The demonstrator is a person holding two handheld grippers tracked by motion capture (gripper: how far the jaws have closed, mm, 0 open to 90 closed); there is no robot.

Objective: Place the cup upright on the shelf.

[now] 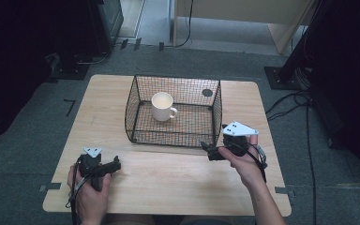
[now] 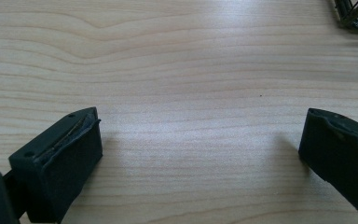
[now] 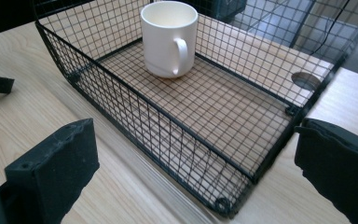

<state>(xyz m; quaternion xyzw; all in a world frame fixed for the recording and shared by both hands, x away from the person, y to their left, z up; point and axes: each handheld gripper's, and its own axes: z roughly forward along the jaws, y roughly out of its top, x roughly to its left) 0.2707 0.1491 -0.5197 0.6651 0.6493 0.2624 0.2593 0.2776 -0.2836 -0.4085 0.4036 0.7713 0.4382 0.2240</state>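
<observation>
- The white ceramic mug [image 3: 168,38] stands upright inside the black wire basket [image 3: 135,112].
- Both the left gripper [image 2: 200,144] and the right gripper [image 3: 196,163] have their jaws apart and hold nothing.
- Risk, in my judgement: the right gripper can catch the basket corner and drag it.

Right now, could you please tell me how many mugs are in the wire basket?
1: a cream ceramic mug stands upright inside the black wire mesh basket, towards its far left; nothing hidden.
</observation>
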